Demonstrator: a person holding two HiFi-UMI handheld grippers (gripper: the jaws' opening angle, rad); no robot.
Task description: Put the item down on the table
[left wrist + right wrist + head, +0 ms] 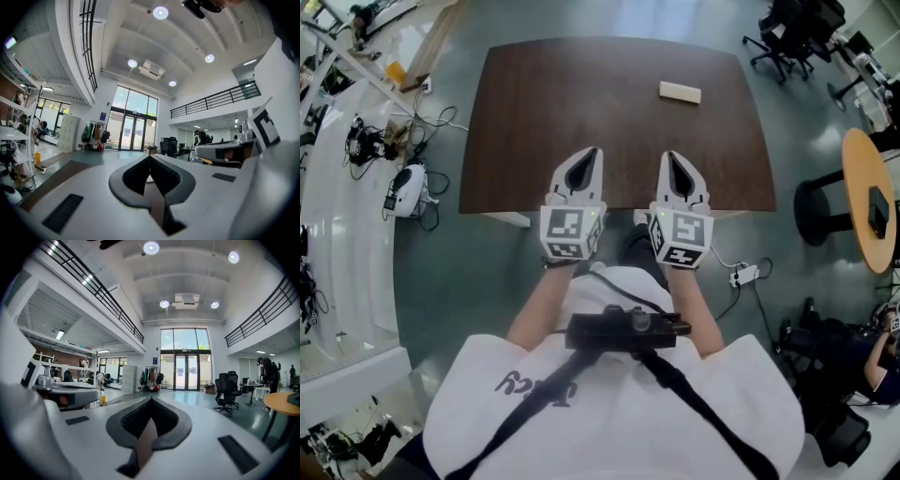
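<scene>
A small pale beige block (pixel 680 91) lies flat on the dark brown table (pixel 534 112), toward its far right part. Both grippers hover side by side over the table's near edge, well short of the block, and they point away from the person. My left gripper (pixel 596 150) has its jaws closed together with nothing between them, and its own view shows the tips meeting (pixel 150 157). My right gripper (pixel 667 155) is likewise shut and empty, its tips touching (pixel 151 399). Neither gripper touches the block.
A round wooden table (pixel 867 202) and black office chairs (pixel 792 33) stand to the right. A white power strip (pixel 743 275) lies on the floor by the table's near right corner. White shelving and cables (pixel 403 187) line the left side.
</scene>
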